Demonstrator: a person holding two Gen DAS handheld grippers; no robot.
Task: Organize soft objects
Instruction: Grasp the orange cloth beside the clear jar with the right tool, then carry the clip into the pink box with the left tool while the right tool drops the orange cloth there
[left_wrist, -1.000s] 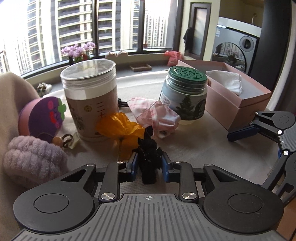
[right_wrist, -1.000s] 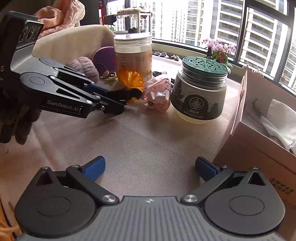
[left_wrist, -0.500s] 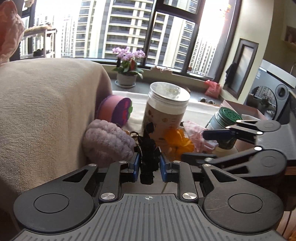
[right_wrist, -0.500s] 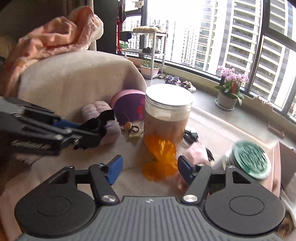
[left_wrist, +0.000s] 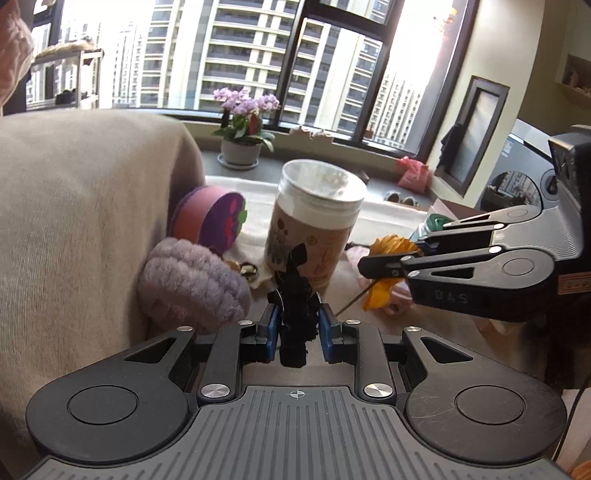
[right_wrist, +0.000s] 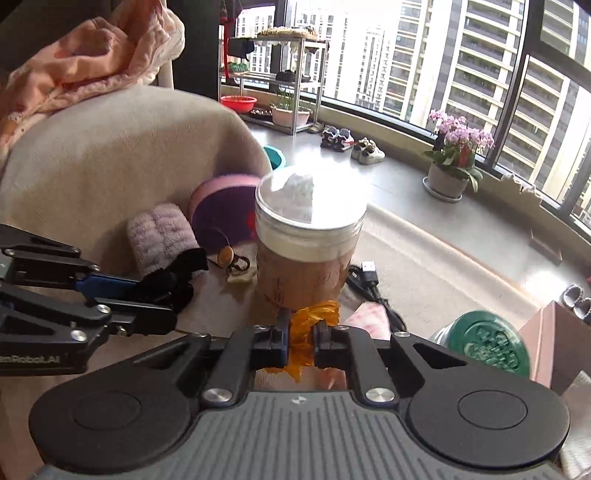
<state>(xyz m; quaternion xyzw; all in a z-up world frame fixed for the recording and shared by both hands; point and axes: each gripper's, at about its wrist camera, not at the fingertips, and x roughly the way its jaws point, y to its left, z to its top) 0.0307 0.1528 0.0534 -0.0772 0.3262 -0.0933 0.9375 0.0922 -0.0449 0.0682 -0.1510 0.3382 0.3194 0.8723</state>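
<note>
Left gripper (left_wrist: 296, 325) jaws pinch black fabric (left_wrist: 295, 295); right gripper (right_wrist: 300, 338) jaws just closed, pinching orange fabric (right_wrist: 314, 314). Tall jar (right_wrist: 308, 236) stands just ahead of both; lilac plush (left_wrist: 192, 284) left.

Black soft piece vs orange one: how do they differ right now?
The black soft piece is dark and fuzzy; the orange piece is bright, thin and crinkled. The black one sits in the left gripper, the orange one in the right gripper, whose fingers have just been closing. Shared: both are pinched between fingers, near the tall clear-lidded jar.
</note>
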